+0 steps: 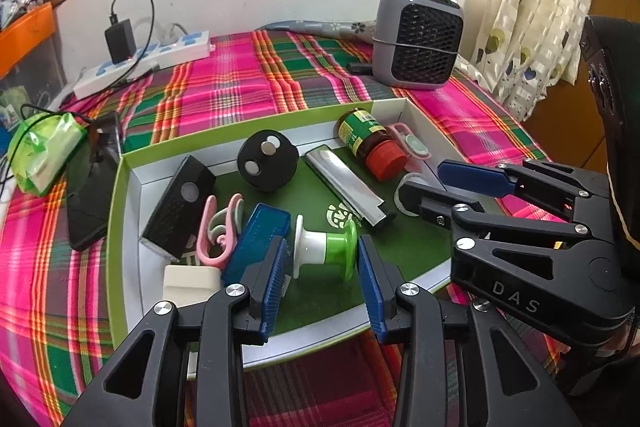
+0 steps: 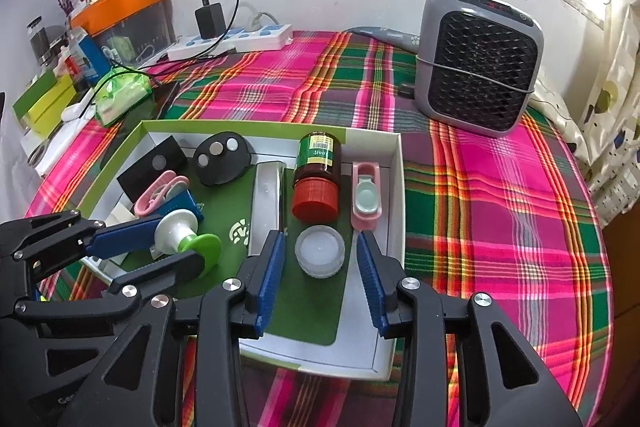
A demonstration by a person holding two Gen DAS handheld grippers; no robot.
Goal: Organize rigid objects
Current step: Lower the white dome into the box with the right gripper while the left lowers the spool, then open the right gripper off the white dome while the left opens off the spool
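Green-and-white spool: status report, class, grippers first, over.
Left gripper open, straddling the green-and-white spool, not clamped. Right gripper open around the clear round lid. Both inside the tray; blue box crowds the left finger.

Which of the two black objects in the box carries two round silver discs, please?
The round black puck beside the harmonica; the rectangular black block shows only one disc.

A shallow box (image 2: 394, 187) sits on the cloth-covered table (image 2: 500, 187), and in it lie a spool (image 2: 186, 233) at the left, a flat bar (image 2: 267, 203) in the middle, a jar (image 2: 318, 179) on its side to the right, with a small round tub (image 2: 320, 251) just in front. Behind the box — well apart — a power strip (image 2: 236, 41) lies at the left and a heater (image 2: 480, 61) stands at the right.
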